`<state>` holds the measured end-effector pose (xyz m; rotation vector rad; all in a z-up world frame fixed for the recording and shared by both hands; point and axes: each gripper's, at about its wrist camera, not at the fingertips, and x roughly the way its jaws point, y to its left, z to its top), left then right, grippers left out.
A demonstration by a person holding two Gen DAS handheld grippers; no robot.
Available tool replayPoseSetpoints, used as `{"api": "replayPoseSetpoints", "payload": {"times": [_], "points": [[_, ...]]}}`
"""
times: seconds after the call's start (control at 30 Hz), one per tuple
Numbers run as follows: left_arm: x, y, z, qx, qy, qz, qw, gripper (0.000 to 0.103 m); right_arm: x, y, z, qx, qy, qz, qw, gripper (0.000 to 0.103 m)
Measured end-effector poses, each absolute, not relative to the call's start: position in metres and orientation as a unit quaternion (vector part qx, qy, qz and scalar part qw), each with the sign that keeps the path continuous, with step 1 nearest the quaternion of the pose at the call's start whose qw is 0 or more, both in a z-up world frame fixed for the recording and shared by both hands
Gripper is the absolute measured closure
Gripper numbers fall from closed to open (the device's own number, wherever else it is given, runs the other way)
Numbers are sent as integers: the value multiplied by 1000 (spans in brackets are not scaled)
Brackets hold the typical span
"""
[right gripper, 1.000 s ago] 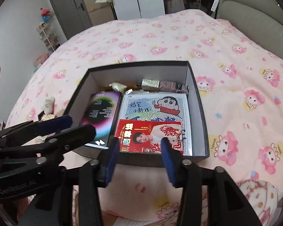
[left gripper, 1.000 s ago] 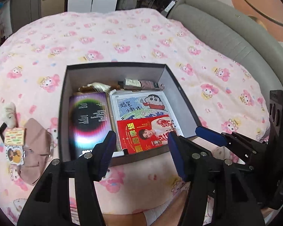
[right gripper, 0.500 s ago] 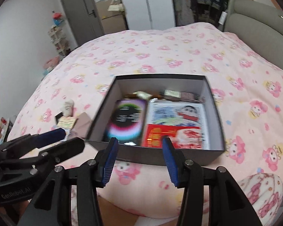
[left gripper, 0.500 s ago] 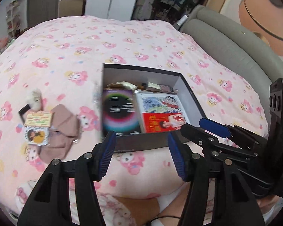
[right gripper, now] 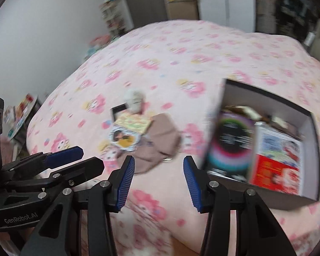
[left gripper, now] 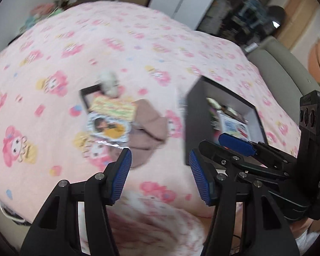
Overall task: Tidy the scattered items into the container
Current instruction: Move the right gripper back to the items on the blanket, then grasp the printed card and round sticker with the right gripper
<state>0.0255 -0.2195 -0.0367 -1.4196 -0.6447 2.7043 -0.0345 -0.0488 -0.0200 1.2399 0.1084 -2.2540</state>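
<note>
Box (right gripper: 264, 93) | left fingers (left gripper: 119, 175) apart, empty | right fingers (right gripper: 125, 183) apart, empty

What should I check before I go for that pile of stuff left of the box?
1. Left gripper empty, jaws apart: ok.
2. Right gripper empty, jaws apart: ok.
3. Pile reachable: cards, brown cloth and small plush lie uncovered on the bedspread: ok.
4. Box open on top: ok.
5. Free room in the box: cannot tell, blurred.
</note>
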Motion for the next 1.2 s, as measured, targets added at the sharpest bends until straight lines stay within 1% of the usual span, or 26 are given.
{"api": "replayPoseSetpoints", "payload": {"times": [0.13,0.27,0.33,0.37,0.5,0.73,0.9,0.93,0.97,1.0,1.03,1.1,1.2], "points": [[20,-260,-61,-458,-236,857,-21,46,-51,-92,-44,487,40,-813,317,59],[5,-294,-89,-468,-263,843,-37,47,-69,-119,-71,511,43,-799,315,59],[-7,-310,-104,-476,-271,835,-43,53,-81,-125,-85,523,41,-794,307,59],[-14,-316,-111,-481,-275,831,-45,54,-88,-127,-90,529,39,-791,304,59],[-41,-335,-140,-503,-281,816,-49,57,-112,-135,-117,552,33,-780,292,59],[-72,-341,-178,-541,-288,789,-36,57,-136,-151,-154,584,31,-760,284,59],[-74,-338,-185,-558,-292,776,-26,57,-139,-160,-161,580,37,-759,293,59],[-74,-336,-184,-560,-291,776,-23,59,-139,-162,-161,579,36,-758,299,59],[-73,-333,-182,-561,-288,776,-20,62,-138,-163,-161,580,32,-754,306,62],[-70,-329,-179,-561,-286,777,-15,64,-136,-164,-160,583,25,-749,313,69],[-68,-326,-176,-560,-285,778,-10,64,-135,-164,-160,587,16,-742,322,72],[-61,-317,-168,-559,-280,780,-6,64,-129,-164,-157,592,8,-734,334,73],[-47,-311,-159,-558,-276,783,4,63,-115,-159,-148,585,20,-739,334,74]]}}
